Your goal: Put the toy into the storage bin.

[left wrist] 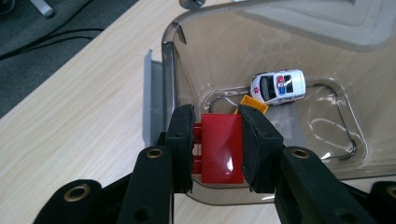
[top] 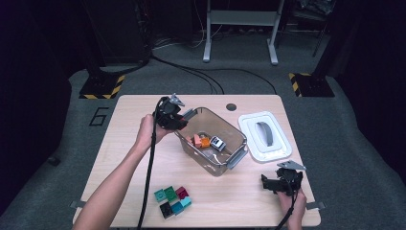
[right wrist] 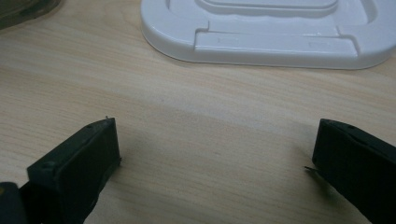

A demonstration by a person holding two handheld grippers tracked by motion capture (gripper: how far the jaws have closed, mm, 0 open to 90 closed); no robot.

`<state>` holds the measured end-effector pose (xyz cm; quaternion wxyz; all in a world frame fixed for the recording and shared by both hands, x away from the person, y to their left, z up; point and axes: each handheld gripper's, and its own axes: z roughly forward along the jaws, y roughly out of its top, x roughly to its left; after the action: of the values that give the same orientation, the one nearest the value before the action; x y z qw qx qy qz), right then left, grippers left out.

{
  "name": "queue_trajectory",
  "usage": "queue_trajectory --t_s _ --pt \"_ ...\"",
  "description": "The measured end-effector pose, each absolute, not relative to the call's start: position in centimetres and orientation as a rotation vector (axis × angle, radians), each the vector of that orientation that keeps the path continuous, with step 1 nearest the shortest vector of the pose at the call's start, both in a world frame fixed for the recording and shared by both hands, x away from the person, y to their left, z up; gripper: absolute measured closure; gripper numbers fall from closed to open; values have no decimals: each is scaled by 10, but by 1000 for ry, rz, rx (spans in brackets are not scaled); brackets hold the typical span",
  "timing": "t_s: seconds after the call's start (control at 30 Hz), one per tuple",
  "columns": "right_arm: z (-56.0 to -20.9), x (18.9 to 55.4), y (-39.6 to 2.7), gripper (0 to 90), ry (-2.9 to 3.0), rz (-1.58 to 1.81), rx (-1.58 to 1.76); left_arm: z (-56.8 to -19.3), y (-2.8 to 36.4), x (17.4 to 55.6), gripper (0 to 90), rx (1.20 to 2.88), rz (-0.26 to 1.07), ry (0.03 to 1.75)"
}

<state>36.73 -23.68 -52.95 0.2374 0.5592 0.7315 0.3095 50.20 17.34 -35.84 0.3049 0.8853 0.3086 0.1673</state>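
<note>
Red block [left wrist: 222, 147] clamped in left claw [left wrist: 217, 140] above bin rim [left wrist: 169, 60], right claw [right wrist: 215, 154] wide over bare tabletop [right wrist: 210, 116].

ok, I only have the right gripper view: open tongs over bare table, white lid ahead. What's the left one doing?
Observer: The left tongs are shut on a red brick, above the near rim of the clear bin.
Operator: Anything in the bin?
Observer: A white toy police car and an orange piece on the bottom.
Operator: More bricks left to move?
Observer: Yes, a cluster of bricks sits near the table's front edge.
</note>
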Motion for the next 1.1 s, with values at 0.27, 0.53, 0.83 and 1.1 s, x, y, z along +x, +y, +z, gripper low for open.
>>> queue_trajectory --t_s 0.27,0.53,0.83,1.1 --pt "-529 367 -237 0 2005 848 1532 -369 172 507 667 2367 426 823" --pt "-529 367 -237 0 2005 848 1532 -371 172 507 640 2391 412 815" --pt "-529 367 -237 0 2004 848 1532 -367 178 496 466 2385 397 821" --pt "-529 367 -237 0 2004 849 1533 -357 193 479 299 2334 406 825"
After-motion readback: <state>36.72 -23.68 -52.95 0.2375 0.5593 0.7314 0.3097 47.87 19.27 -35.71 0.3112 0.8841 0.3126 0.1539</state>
